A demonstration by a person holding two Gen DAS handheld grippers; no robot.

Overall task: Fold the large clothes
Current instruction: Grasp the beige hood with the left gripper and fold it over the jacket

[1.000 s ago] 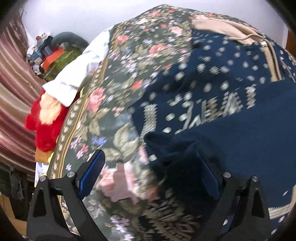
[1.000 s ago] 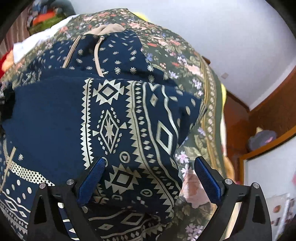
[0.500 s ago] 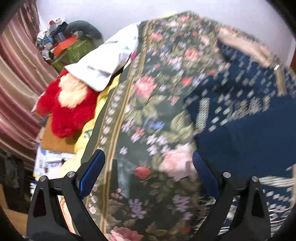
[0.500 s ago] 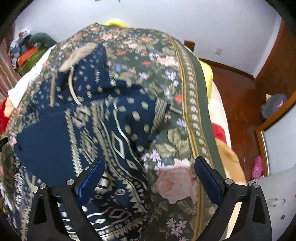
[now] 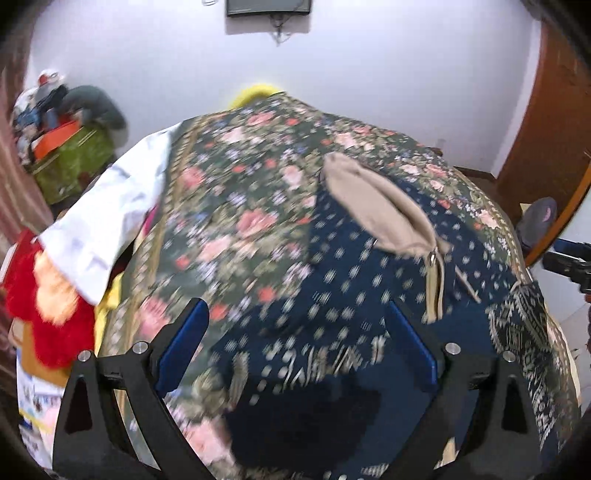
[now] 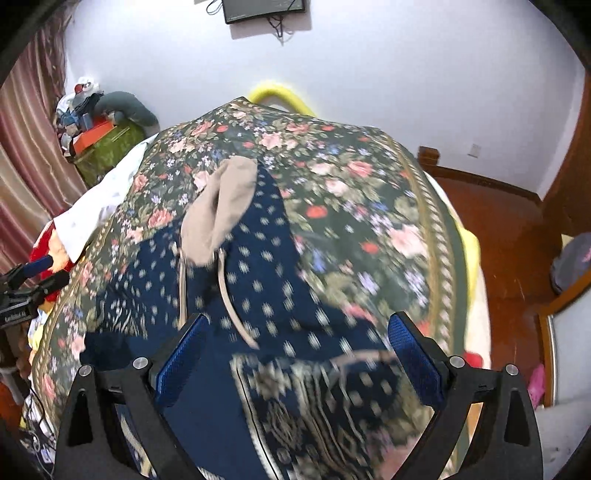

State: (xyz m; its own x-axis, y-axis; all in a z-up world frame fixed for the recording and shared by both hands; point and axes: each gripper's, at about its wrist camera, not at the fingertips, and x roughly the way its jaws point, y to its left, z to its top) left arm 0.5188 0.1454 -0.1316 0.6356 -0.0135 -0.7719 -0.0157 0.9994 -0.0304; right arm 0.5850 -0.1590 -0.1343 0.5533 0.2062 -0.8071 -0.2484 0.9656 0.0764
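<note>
A navy hooded jacket (image 5: 369, 288) with cream patterns, a beige hood lining (image 5: 373, 210) and a zip lies on a dark floral bedspread (image 5: 236, 206). Its sleeves are folded in over the body. It also shows in the right wrist view (image 6: 266, 280) with its hood (image 6: 221, 206) and drawstrings. My left gripper (image 5: 299, 354) is open and empty above the jacket's lower left part. My right gripper (image 6: 299, 358) is open and empty above the jacket's lower right part. Both views are motion blurred.
A white cloth (image 5: 110, 218) and a red plush toy (image 5: 44, 295) lie off the bed's left edge. A cluttered green box (image 5: 74, 162) stands by the curtain. Wooden floor (image 6: 491, 221) and a door lie to the right. A wall screen (image 6: 264, 9) hangs above.
Both grippers have lifted and pulled back from the jacket, tilting up so the whole bed and wall show. The left gripper has swung back right over the jacket. Both stay open.
</note>
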